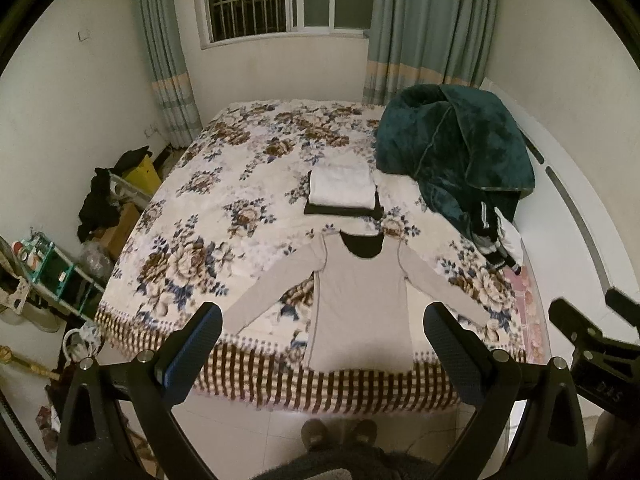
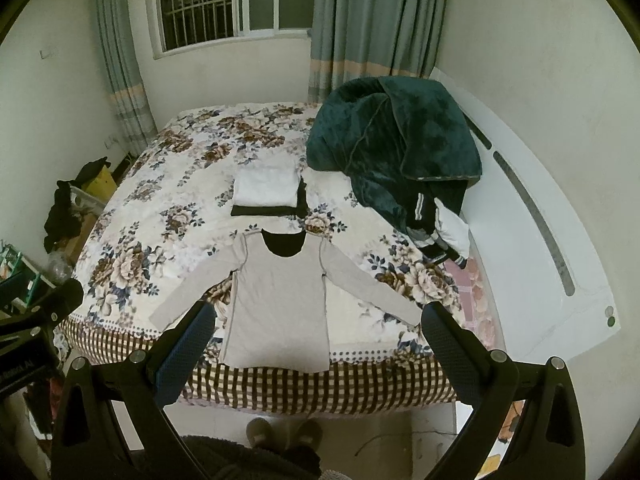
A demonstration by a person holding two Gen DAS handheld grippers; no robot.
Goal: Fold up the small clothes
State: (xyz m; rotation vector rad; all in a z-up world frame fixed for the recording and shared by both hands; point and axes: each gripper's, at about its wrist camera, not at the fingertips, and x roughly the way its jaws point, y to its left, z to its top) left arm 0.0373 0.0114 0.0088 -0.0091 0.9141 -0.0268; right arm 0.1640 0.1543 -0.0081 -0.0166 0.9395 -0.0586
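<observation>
Black, with blue ribbed pads, both tongs are spread wide and hold nothing: the left gripper (image 1: 322, 334) and right gripper (image 2: 316, 332) hover off the bed's near edge. The beige shirt (image 1: 360, 304) lies flat at that edge of the bed (image 1: 192, 240), hem toward the person, sleeves splayed out. It looks light, soft and limp; a sleeve cuff or shoulder seems the best pinch. A folded stack (image 1: 342, 190) sits mid-bed beyond it.

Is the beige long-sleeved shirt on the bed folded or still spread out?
Spread out: the beige long-sleeved shirt lies flat, both sleeves stretched sideways.
</observation>
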